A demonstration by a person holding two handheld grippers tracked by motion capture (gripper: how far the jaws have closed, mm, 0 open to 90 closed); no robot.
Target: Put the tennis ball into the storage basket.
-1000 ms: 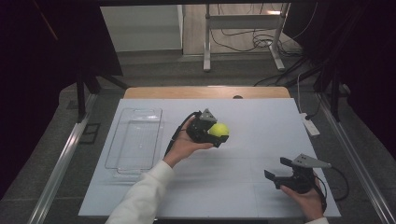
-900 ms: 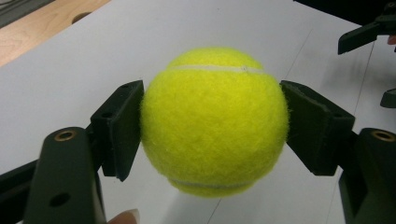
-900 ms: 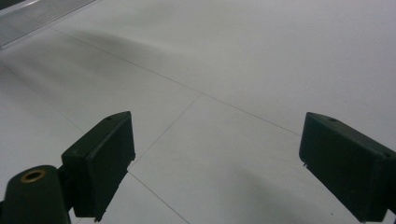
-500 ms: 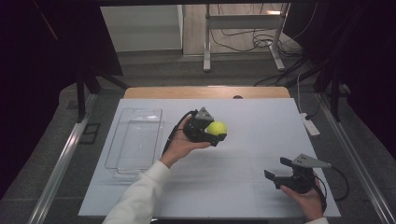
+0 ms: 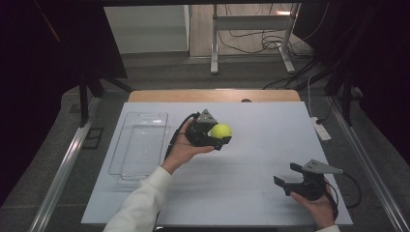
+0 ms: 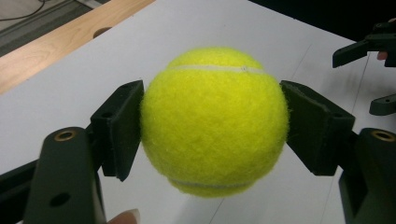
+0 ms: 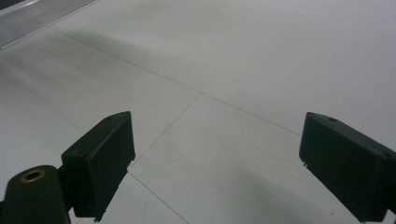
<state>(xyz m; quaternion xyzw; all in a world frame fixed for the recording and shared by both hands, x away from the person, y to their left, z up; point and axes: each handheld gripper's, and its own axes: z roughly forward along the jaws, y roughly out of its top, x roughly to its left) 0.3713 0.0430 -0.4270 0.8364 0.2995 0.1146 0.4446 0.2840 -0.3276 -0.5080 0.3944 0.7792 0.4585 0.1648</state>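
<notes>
A yellow tennis ball (image 5: 221, 130) is held above the middle of the white table (image 5: 251, 145), and my left gripper (image 5: 218, 137) is shut on it. In the left gripper view the ball (image 6: 212, 121) sits between the two black pads (image 6: 119, 126), which press on its left and right sides. My right gripper (image 5: 288, 180) rests low at the near right of the table, held by a hand, and stands open. In the right gripper view its pads (image 7: 100, 158) are wide apart with bare white table (image 7: 224, 70) between them. The right gripper (image 6: 369, 46) appears far off in the left gripper view.
A clear plastic tray (image 5: 140, 145) lies on the table's left side, with nothing seen inside. A small white box with a cable (image 5: 321, 129) sits at the right edge. A wooden strip (image 5: 212, 95) runs along the far edge. Metal rails flank the table.
My left gripper has drifted slightly away and to the left with the ball still held. The right gripper has stayed put.
</notes>
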